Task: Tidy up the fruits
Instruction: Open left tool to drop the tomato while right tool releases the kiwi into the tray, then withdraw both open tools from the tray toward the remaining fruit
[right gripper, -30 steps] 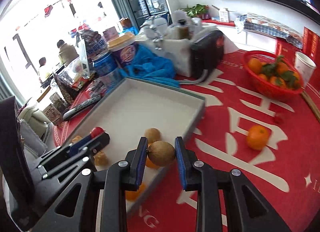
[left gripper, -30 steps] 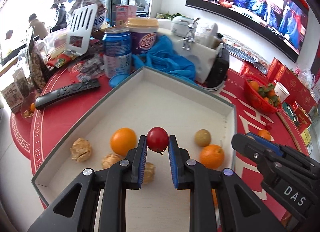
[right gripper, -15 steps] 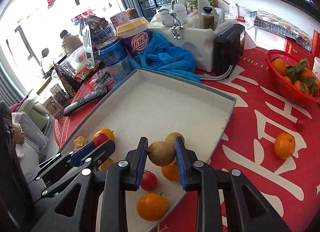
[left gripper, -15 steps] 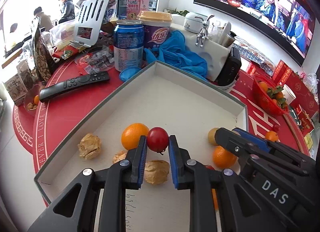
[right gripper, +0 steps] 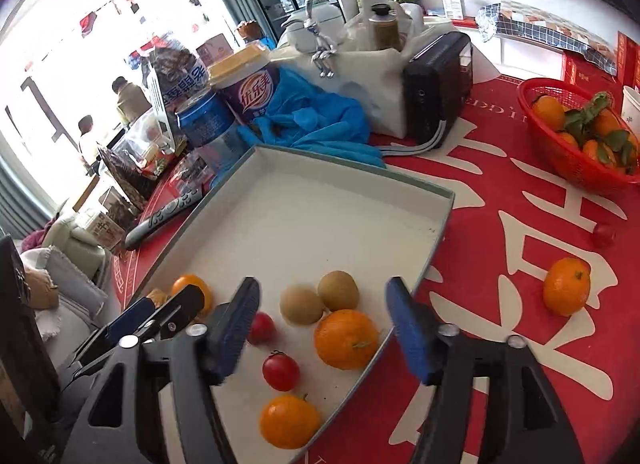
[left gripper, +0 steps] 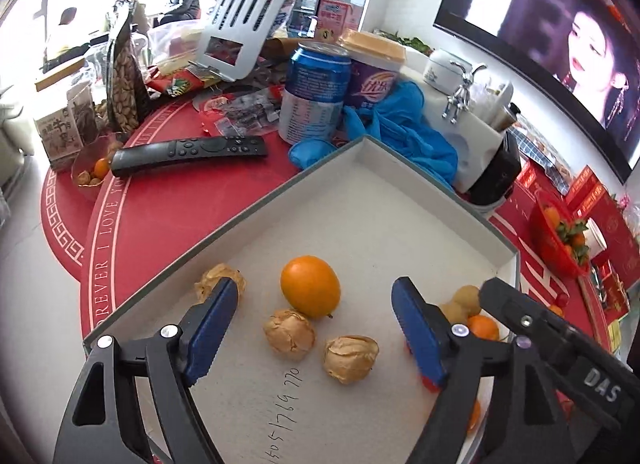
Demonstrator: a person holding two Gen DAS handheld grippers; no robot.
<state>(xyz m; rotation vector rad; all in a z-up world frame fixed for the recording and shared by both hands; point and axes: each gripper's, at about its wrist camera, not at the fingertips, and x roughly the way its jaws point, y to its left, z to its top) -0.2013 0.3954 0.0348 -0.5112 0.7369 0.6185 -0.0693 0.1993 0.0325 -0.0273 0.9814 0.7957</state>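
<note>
Cherry tomato [right gripper: 261, 327] in tray [right gripper: 436, 224], lower center, beside R gripper [right gripper: 322, 328] left pad; kiwis [right gripper: 301, 304] between pads, untouched. Both jaws just opened, spread, empty. L gripper [left gripper: 316, 322] over orange [left gripper: 310, 286], husk fruits [left gripper: 289, 330].

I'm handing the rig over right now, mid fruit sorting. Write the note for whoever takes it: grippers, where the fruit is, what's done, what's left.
Left gripper: jaws just opened, nothing gripped.
Right gripper: jaws just opened, nothing gripped.
In the tray: two brown fruits, two cherry tomatoes, oranges, husked fruits.
Left on the red mat: one mandarin and one small red fruit.
The red basket holds more mandarins; unclear if those are to move.
</note>
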